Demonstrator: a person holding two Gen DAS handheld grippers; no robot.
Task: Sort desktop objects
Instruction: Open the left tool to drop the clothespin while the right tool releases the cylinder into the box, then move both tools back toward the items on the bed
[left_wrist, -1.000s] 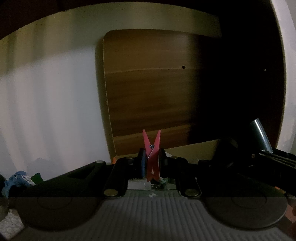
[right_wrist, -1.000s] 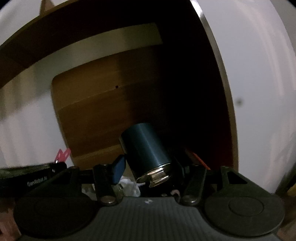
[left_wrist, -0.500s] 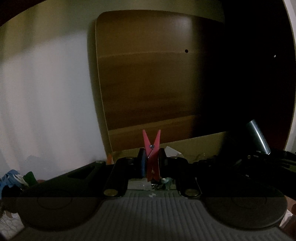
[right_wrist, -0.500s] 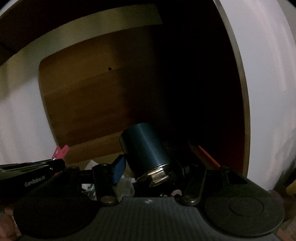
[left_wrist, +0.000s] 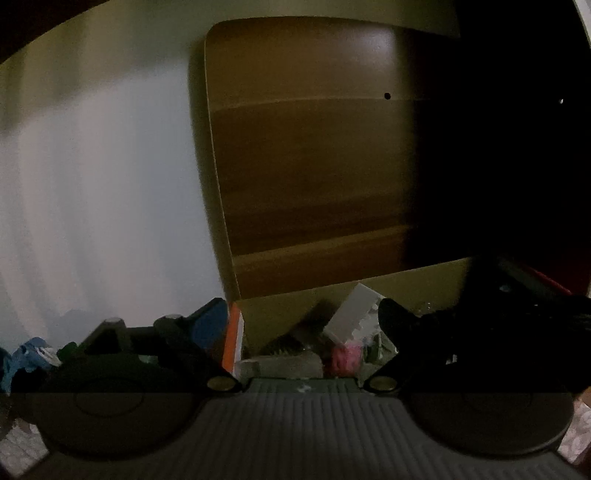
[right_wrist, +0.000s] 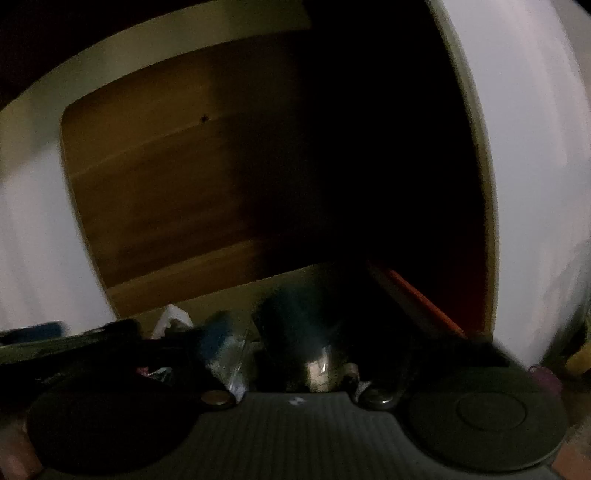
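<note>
Clutter sits at the far left of the left wrist view: blue and green things (left_wrist: 31, 356) outside the box, unsorted as far as we can judge. The left gripper (left_wrist: 301, 334) has its jaws opening wide, nothing between them. Below them, inside the cardboard box (left_wrist: 406, 280), a pink blur (left_wrist: 345, 360) lies beside a white block (left_wrist: 356, 312); we take it for a clothespin, released into the box, though blur prevents certainty.

In the right wrist view the right gripper (right_wrist: 306, 354) also has its jaws opening, spread well apart. A dark blue can (right_wrist: 295, 339) with a shiny end shows between them, low in the box and blurred; the pads do not appear to press it, so we judge it dropping or just dropped.

Two items look deposited. Remaining: retract both grippers and collect the desk clutter; the amount left is unseen.
</note>
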